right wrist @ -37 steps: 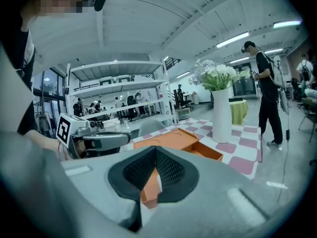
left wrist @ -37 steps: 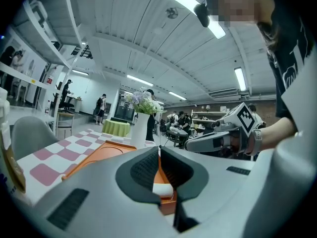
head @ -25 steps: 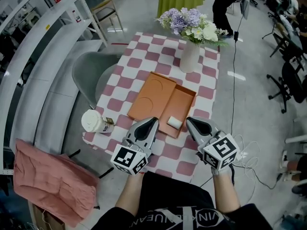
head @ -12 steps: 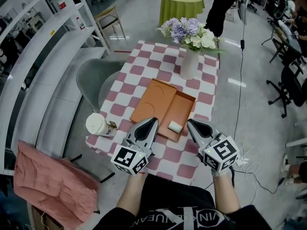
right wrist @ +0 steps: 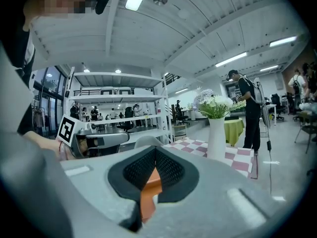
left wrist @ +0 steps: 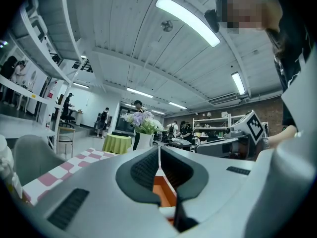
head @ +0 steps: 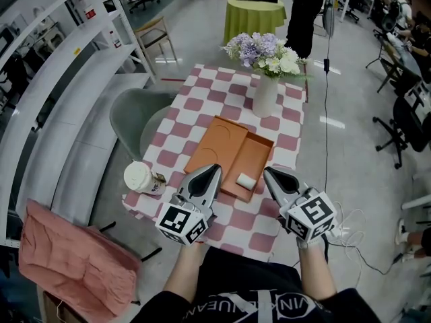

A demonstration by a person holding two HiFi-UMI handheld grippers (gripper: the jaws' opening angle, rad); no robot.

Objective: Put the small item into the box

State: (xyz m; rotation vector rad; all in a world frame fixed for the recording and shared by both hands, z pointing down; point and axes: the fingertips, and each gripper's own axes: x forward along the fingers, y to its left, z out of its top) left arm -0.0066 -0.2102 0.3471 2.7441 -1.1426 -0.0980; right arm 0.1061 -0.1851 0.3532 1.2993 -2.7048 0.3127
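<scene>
On the bench (head: pixel 202 96): I'm looking at a pink-and-white checked top, with an orange box (head: pixel 258 152) lying uncovered at its middle.
Small item (head: pixel 245 180): white, lying inside the box at the end nearest me, and nothing of mine is touching it.
Lid (head: pixel 217 136): orange, flat on the bench along the box's left side, edge against edge.
Left tongs (head: pixel 207 177): pressed together, pads meeting, nothing between them. I've got them hovering over the near edge, just left of the box.
Right tongs (head: pixel 274 177): squeezed fully together too, and empty, just right of the box's near end.
Between my tongs: the item sits in that gap, apart from both.
Vase (head: pixel 264 96): white, upright, holding flowers (head: pixel 262 46), at the far end beyond the box.
Cup (head: pixel 138 177): lidded, at the near left corner.
Chair (head: pixel 135 116): grey, at the bench's left side.
</scene>
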